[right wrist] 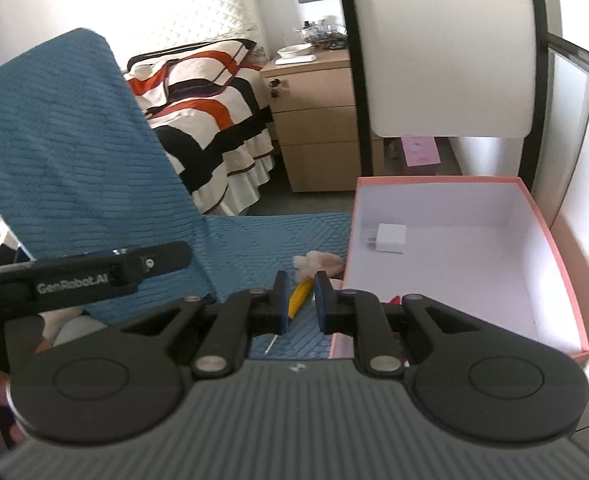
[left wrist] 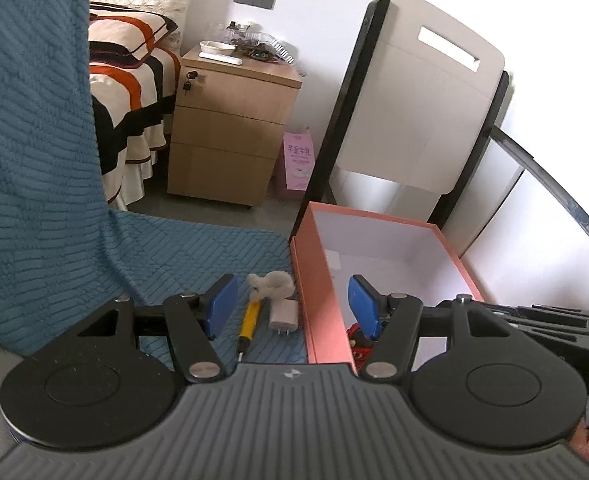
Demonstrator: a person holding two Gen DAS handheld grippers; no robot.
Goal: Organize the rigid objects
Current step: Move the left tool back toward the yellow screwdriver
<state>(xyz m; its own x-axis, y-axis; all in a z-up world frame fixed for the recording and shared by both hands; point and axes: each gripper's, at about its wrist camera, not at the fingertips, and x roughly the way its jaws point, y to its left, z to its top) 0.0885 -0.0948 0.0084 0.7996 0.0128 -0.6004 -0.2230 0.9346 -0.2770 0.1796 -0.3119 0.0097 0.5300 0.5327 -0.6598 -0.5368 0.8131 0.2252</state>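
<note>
The left gripper [left wrist: 292,306] stood wide open and held nothing, its blue pads [left wrist: 223,304] spread apart, one over the blue quilted cover [left wrist: 198,252] and the other over the near left corner of the pink box [left wrist: 321,300]. The right gripper [right wrist: 301,302] was narrowed to a slim gap; the yellow screwdriver [right wrist: 300,294] showed in that gap, but whether the pads touched it could not be told. In the left wrist view the yellow screwdriver [left wrist: 250,318] lay on the cover just beside the box's left wall, its metal tip toward the cover's near edge. A white charger plug [left wrist: 284,315] lay next to it, between the screwdriver and the box wall, prongs toward the near edge. A small cream fluffy item [left wrist: 272,284] sat just beyond both, close to the box wall. Inside the box, a second white charger [right wrist: 390,239] rested on the floor near the far left corner, and a red item [left wrist: 358,340] lay at the near left corner, partly hidden by the left gripper's finger. A wooden nightstand [left wrist: 230,132] stood beyond the cover's far edge.
</note>
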